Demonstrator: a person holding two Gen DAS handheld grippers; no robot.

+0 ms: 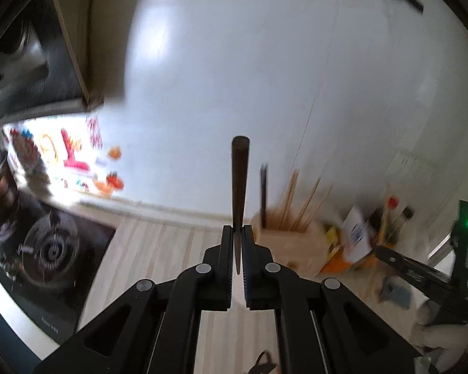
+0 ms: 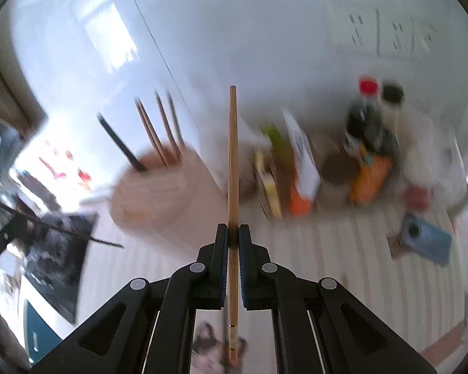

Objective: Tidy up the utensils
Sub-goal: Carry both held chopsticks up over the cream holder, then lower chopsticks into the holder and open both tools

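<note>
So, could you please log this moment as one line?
left gripper: shut on dark chopstick | right gripper: shut on bamboo chopstick | wooden holder: ahead

Both my views are bright with daylight. Glare burns out the left of each frame and throws a soft sheen on the white wall (image 1: 234,62). Motion blur smears the holder (image 2: 159,187) and bottles (image 2: 371,131), while my tools (image 1: 237,230) (image 2: 233,229) stay sharp. Fisheye bends the edges, and the corners go black.
</note>
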